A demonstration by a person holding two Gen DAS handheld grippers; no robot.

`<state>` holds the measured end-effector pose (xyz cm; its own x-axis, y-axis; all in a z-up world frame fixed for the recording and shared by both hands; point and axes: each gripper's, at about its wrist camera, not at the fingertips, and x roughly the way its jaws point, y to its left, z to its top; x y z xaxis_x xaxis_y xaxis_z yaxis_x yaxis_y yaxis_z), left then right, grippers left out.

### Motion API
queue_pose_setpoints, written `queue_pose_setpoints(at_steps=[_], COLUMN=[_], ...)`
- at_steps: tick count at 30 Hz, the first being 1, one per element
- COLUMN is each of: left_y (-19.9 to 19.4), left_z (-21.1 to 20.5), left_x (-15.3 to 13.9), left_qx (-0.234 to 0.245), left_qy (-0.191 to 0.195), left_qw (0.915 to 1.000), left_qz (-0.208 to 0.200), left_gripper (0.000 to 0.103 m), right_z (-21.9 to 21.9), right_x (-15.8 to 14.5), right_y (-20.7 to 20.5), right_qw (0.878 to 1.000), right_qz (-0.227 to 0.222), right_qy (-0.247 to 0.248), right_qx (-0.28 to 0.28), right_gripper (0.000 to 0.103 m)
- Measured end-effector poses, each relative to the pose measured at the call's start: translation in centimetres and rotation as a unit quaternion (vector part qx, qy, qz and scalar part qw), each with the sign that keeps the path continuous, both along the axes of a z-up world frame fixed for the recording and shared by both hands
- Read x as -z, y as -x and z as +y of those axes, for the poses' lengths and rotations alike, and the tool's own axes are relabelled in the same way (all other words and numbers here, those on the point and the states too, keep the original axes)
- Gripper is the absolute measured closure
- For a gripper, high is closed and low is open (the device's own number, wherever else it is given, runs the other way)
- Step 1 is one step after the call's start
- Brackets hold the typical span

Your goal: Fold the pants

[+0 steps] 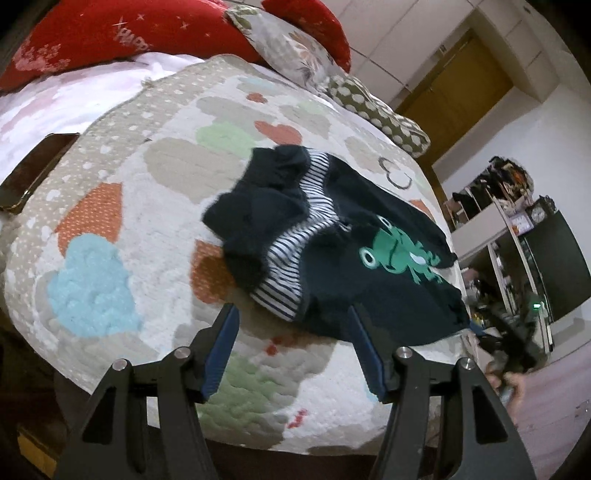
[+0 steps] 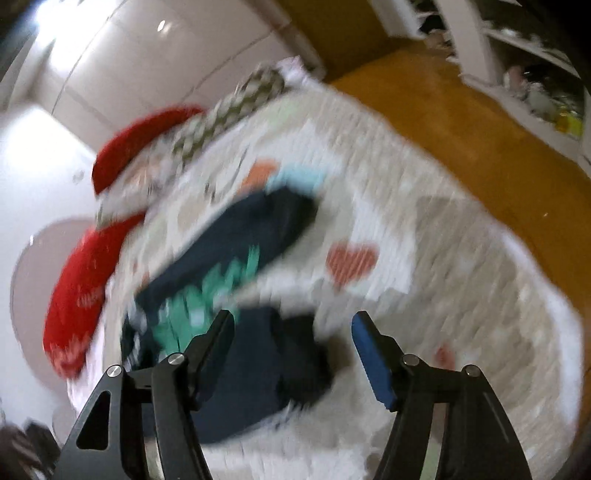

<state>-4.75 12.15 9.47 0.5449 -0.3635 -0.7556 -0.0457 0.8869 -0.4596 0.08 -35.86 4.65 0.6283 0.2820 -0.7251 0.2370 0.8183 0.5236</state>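
Observation:
Dark navy pants [image 1: 332,258] with a green frog print and a striped lining lie crumpled on a patterned quilt [image 1: 147,221]. My left gripper [image 1: 293,314] is open and empty, just in front of the pants' near edge. In the blurred right wrist view the pants [image 2: 240,266] lie ahead and partly between the fingers of my right gripper [image 2: 291,319], which is open and empty. The right gripper also shows in the left wrist view [image 1: 506,343], at the pants' far right corner by the bed's edge.
Red pillows [image 1: 129,33] and patterned cushions [image 1: 373,107] lie at the head of the bed. A dark phone [image 1: 33,170] lies at the quilt's left edge. Shelves [image 1: 517,229] and a wooden door [image 1: 461,92] stand beyond the bed.

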Motion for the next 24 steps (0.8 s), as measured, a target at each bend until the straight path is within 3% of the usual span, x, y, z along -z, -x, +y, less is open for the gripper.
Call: queue_pose_setpoints(at_steps=[1, 2, 4, 7, 12, 15, 18, 20, 22, 24], left_y=[0.1, 0.1, 0.5, 0.9, 1.0, 0.7, 0.9, 1.0, 1.0, 1.1], left_z=[-0.3, -0.4, -0.4, -0.1, 0.3, -0.1, -0.6, -0.7, -0.7, -0.7], left_x=[-0.3, -0.4, -0.9, -1.2, -0.7, -0.4, -0.4, -0.6, -0.6, -0.6], left_qx=[0.002, 0.001, -0.003, -0.014, -0.021, -0.015, -0.009, -0.007, -0.010, -0.012], left_qy=[-0.001, -0.003, -0.009, -0.015, -0.011, -0.014, -0.022, -0.029, -0.031, -0.030], left_qw=[1.0000, 1.0000, 1.0000, 0.9998, 0.9997, 0.9997, 0.9996, 0.9995, 0.9994, 0.9994], left_qz=[0.001, 0.001, -0.001, -0.003, 0.008, 0.013, 0.014, 0.012, 0.010, 0.010], left_gripper=[0.043, 0.043, 0.043, 0.042, 0.042, 0.042, 0.042, 0.042, 0.041, 0.040], right_z=[1.1, 2.1, 3.5, 2.2, -0.7, -1.5, -1.0, -1.9, -3.0, -3.6], right_x=[0.8, 1.5, 2.7, 2.7, 2.7, 2.9, 2.9, 2.7, 1.9, 0.1], right_y=[-0.1, -0.3, -0.7, -0.5, 0.7, 0.8, 0.9, 1.4, 2.6, 3.8], right_qw=[1.000, 0.999, 0.998, 1.000, 0.999, 0.999, 0.999, 0.998, 0.998, 0.996], right_qz=[0.008, 0.016, 0.032, 0.019, 0.023, 0.027, 0.039, 0.037, 0.021, -0.011], right_qy=[0.007, 0.013, 0.024, -0.006, 0.005, 0.008, 0.025, 0.010, -0.005, 0.001], right_qx=[-0.014, -0.026, -0.046, -0.020, 0.026, 0.027, 0.022, 0.043, 0.065, 0.084], right_gripper=[0.032, 0.046, 0.090, 0.090, 0.090, 0.090, 0.080, 0.069, 0.057, 0.056])
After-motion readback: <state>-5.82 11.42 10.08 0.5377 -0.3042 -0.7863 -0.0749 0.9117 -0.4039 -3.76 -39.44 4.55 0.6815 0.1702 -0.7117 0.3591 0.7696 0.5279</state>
